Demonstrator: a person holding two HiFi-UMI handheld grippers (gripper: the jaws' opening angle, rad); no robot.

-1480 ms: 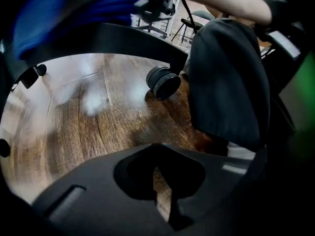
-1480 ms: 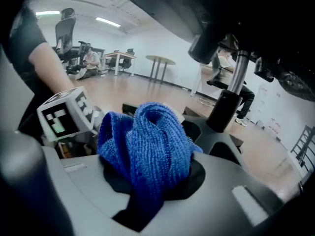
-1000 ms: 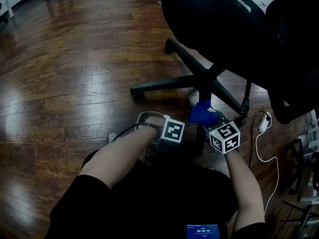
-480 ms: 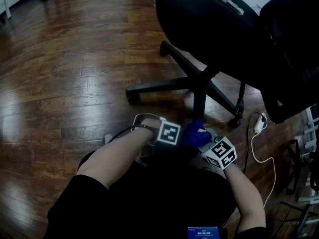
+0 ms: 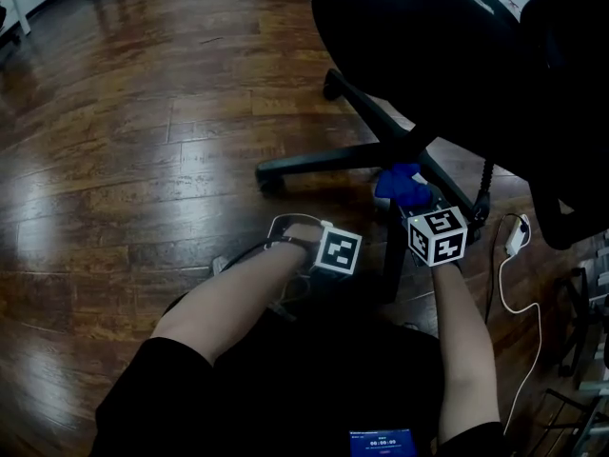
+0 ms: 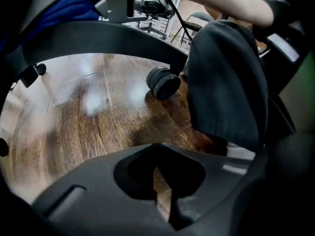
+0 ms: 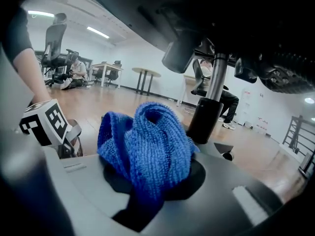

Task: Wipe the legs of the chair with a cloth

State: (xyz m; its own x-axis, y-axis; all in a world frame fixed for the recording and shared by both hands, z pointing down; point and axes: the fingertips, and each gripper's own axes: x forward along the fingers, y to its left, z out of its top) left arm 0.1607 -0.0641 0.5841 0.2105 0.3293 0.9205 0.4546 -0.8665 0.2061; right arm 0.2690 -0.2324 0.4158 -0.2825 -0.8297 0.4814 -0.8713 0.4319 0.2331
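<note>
1. My right tool is clamped on a bunched blue cloth, which bulges up out of the jaws in thick knitted folds.
2. In the head view the blue cloth sits low at the hub of the black office chair, where the legs meet the central column. I cannot tell whether it presses on the hub.
3. From the right gripper view, the column stands upright just behind the cloth.
4. My left tool has its jaws drawn together with nothing in them; only a thin slit of floor shows between them.
5. It points steeply down at the wooden floor, beside one chair leg that arcs across the top of its view.
6. A caster rests on the boards beyond it.
7. Another leg runs out to the left along the floor.
8. A white cable lies on the floor to my right.
</note>
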